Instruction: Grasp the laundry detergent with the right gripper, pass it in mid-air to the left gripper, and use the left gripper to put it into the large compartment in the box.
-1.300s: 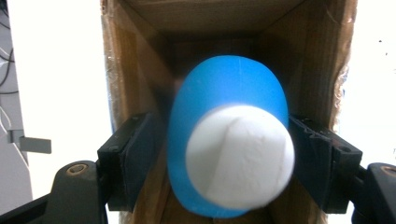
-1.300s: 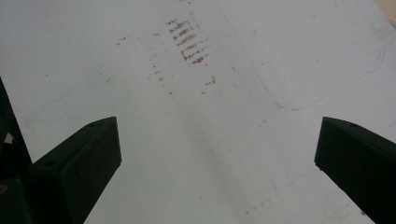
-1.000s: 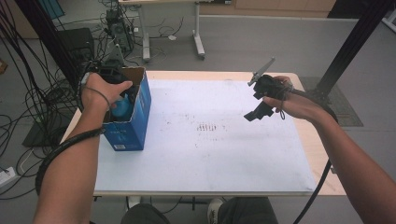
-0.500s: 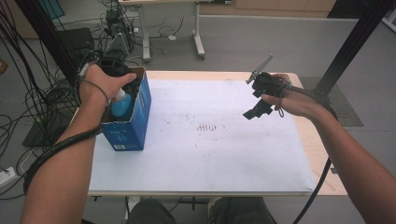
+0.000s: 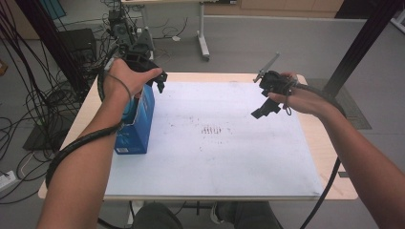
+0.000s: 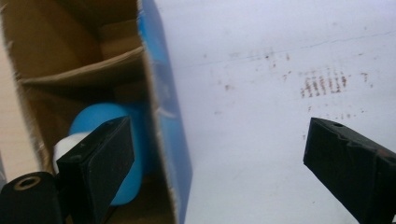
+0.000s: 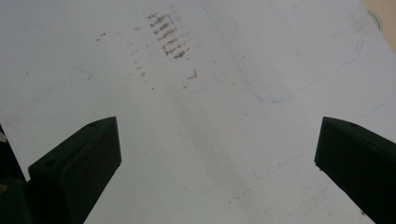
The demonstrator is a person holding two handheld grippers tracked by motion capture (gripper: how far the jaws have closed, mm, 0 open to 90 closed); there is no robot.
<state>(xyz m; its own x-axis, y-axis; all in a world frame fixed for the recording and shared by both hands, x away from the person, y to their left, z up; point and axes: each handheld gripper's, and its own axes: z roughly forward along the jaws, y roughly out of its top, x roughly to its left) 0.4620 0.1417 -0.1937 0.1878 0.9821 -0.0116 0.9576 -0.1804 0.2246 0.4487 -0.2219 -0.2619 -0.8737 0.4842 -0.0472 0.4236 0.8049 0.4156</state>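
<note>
Your left gripper (image 5: 152, 71) is spread wide and holds nothing. In the left gripper view, one jaw stands over the open top of the box (image 6: 161, 100), in front of the blue ball (image 6: 122, 154), and the other stands well out over the white sheet (image 6: 261, 93); the box's blue wall lies between them. No contact with box or ball can be confirmed. Your left hand (image 5: 126, 78) sits above the far end of the box (image 5: 138, 119), wrist bent, forearm running back along the box's outer side, cable looped round the arm.

The ball lies inside the box, against the blue wall, below a cardboard divider (image 6: 79, 72). Something white (image 6: 65, 144) rests beside it on the side away from the blue wall; its nature cannot be told.

Your right gripper (image 5: 265, 98) is also spread wide and empty. In the right gripper view both jaws hang clear above the sheet (image 7: 210, 130), touching nothing. Your right hand (image 5: 298, 98) holds it well apart from the box, across the sheet, level with the box's far end, jaws angled down toward the sheet.

The box stands upright on the table (image 5: 329, 157), at the sheet's edge.
</note>
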